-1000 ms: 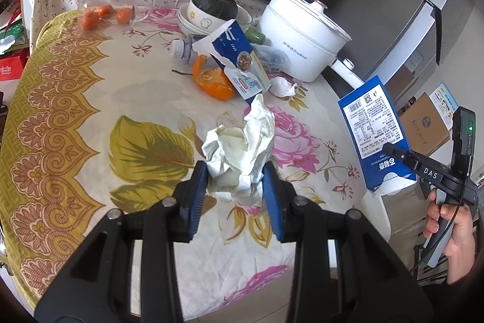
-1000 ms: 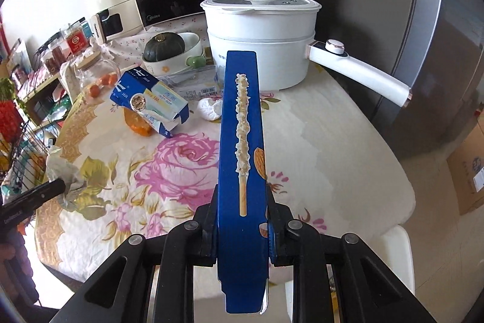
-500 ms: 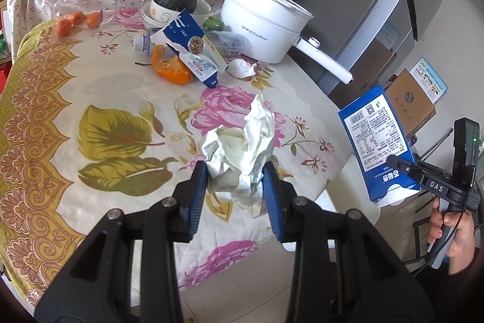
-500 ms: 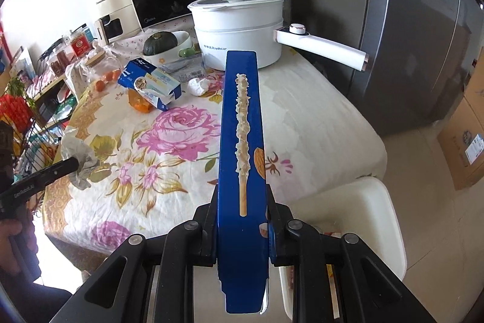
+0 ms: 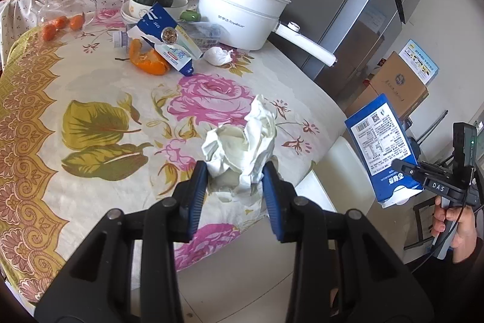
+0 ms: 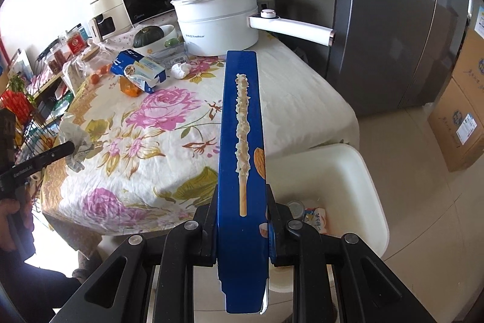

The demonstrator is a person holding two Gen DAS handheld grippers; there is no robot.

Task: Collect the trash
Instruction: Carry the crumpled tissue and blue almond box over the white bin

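On the white pot [image 5: 242,17] (lidded): "Royalstar".

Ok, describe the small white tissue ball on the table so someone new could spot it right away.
Start at the big white pot at the back of the flowered table. Just in front of its base, right of the blue and white carton, lies the tissue ball. It is small, white and knotted, unlike the orange peel left of the carton.

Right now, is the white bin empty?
Not empty. The white bin beside the table already holds a can and a printed wrapper.
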